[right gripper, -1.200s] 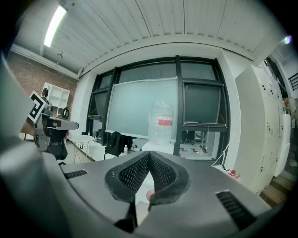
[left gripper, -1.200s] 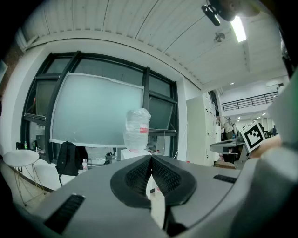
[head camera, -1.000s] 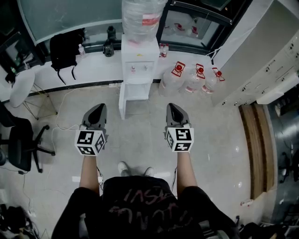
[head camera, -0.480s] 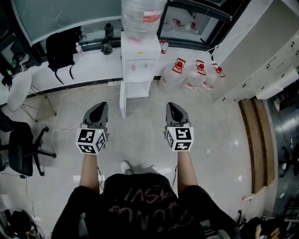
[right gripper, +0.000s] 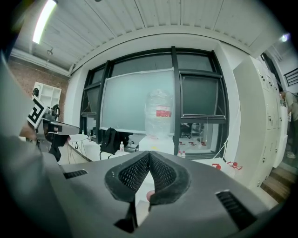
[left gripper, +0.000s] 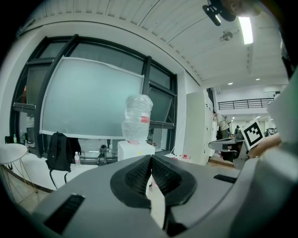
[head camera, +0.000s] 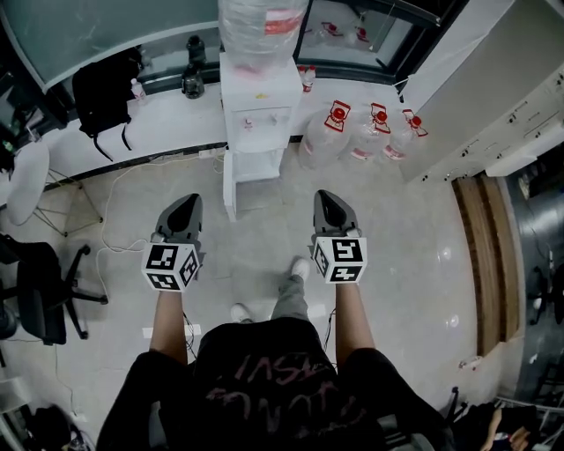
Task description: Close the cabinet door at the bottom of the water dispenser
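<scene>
The white water dispenser stands against the far ledge with a big clear bottle on top. Its bottom cabinet door hangs open, swung out toward me on the left side. My left gripper and right gripper are held level above the floor, well short of the dispenser, both shut with nothing between the jaws. In the left gripper view the shut left gripper points toward the dispenser. The right gripper points at the bottle in its own view.
Several spare water jugs stand right of the dispenser. A black backpack sits on the ledge at left. A black office chair and a white round stool are at far left. White cabinets line the right. A cable trails over the floor.
The person has stepped forward, one foot now ahead between the grippers. The dispenser has shifted slightly up and left in view. Both grippers stay shut and level.
</scene>
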A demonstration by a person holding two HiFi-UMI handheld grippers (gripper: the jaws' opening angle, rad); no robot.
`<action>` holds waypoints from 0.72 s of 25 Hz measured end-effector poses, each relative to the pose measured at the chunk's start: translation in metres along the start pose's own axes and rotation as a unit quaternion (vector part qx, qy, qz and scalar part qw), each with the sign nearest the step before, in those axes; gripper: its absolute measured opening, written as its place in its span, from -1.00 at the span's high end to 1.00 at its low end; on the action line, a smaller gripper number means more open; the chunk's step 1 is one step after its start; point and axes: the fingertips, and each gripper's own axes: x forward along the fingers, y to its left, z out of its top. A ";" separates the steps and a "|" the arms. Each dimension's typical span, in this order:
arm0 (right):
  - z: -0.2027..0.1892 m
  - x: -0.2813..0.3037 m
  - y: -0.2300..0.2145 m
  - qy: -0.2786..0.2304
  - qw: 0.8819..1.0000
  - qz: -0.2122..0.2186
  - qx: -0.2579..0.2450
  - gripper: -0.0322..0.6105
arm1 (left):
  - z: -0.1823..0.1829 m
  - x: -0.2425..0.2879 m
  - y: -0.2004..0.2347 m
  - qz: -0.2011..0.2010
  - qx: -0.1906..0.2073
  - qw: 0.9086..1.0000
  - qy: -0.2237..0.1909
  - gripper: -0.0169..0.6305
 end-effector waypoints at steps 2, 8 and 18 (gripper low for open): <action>-0.004 0.019 -0.012 0.002 1.000 0.006 0.002 0.86 | -0.004 0.019 0.002 0.005 0.001 1.000 0.005 0.91; -0.008 0.092 -0.069 0.007 0.999 0.036 -0.003 0.86 | -0.011 0.089 0.013 0.047 -0.009 0.999 0.020 0.91; -0.027 0.193 -0.164 0.036 0.994 0.098 -0.020 0.86 | -0.023 0.182 0.020 0.138 -0.024 0.989 0.051 0.91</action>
